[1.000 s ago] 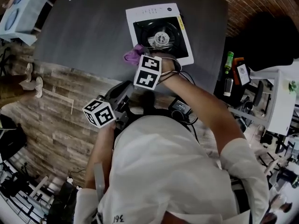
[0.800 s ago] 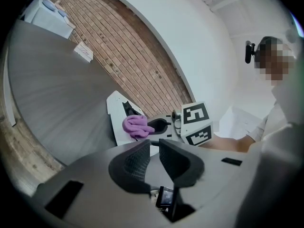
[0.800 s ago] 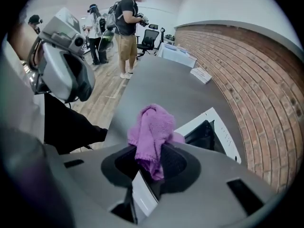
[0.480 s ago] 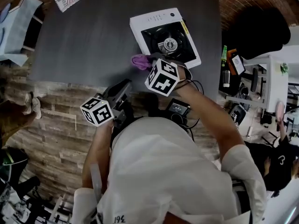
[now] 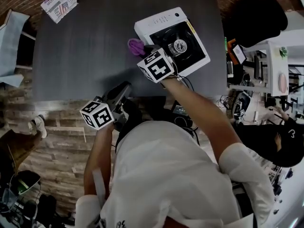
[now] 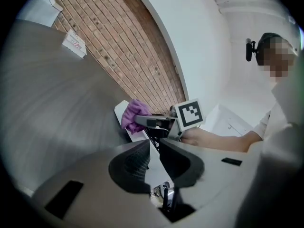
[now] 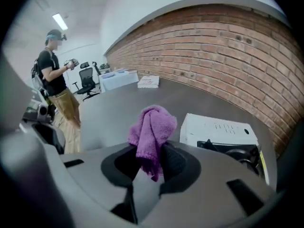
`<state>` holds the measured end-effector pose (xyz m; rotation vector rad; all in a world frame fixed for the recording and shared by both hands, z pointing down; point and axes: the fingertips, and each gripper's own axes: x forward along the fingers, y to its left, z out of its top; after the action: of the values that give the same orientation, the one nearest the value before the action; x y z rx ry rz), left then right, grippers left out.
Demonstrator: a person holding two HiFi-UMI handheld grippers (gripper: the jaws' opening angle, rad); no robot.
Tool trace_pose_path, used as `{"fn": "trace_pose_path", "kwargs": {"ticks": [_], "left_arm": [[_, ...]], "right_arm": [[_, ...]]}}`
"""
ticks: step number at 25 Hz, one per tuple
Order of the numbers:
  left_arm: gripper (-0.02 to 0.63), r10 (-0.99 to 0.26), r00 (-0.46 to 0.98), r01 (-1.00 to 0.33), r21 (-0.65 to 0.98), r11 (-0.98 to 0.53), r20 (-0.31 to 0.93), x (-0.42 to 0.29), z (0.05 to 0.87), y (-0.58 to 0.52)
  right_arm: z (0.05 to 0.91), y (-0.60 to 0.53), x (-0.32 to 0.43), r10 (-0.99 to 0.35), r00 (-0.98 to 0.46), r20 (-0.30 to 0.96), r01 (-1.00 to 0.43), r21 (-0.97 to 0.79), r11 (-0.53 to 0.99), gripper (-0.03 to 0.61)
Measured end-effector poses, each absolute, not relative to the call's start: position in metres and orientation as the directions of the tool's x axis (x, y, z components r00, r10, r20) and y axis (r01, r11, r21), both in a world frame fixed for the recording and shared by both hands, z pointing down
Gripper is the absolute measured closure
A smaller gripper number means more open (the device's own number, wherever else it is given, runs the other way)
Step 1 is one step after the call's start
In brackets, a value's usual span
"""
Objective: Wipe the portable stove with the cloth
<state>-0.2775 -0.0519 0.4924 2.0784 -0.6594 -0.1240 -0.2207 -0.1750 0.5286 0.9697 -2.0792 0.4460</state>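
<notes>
- Portable stove [image 5: 154, 26], white, sits far right on the dark table [image 5: 85, 46]
- My right gripper [image 7: 151, 163] is out by the stove's left edge, fingers pinching the purple cloth [image 7: 153, 125]
- My left gripper [image 6: 153, 160] hangs at the table's near edge, fingers slightly spread, nothing between
- The cloth is bunched, just beside the stove

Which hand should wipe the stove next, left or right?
Right. The right gripper pinches the purple cloth and sits just beside the white stove. The left gripper is empty, jaws slightly apart, back at the table's near edge, farther from the stove.
</notes>
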Motion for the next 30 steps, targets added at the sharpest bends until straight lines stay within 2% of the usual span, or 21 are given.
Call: {"fn": "trace_pose_path", "kwargs": {"ticks": [6, 11, 18, 30], "left_arm": [[0.548, -0.489, 0.852, -0.418, 0.803, -0.424, 0.185, -0.299, 0.503, -0.069], [0.548, -0.511, 0.838, -0.427, 0.815, -0.391, 0.194, -0.319, 0.510, -0.072], [0.548, -0.521, 0.828, -0.432, 0.827, -0.359, 0.206, -0.333, 0.518, -0.069], [0.548, -0.466, 0.864, -0.398, 0.825, -0.402, 0.190, -0.310, 0.513, -0.078]], "right_arm": [[0.544, -0.226, -0.231, -0.548, -0.345, 0.762, -0.867, -0.035, 0.498, 0.476], [0.561, -0.261, -0.228, -0.594, -0.231, 0.771, -0.946, -0.034, 0.323, 0.476], [0.576, -0.278, -0.216, -0.604, -0.124, 0.787, -0.992, -0.082, 0.097, 0.477], [0.576, -0.262, -0.211, -0.603, -0.092, 0.792, -0.994, -0.109, 0.009, 0.477]]}}
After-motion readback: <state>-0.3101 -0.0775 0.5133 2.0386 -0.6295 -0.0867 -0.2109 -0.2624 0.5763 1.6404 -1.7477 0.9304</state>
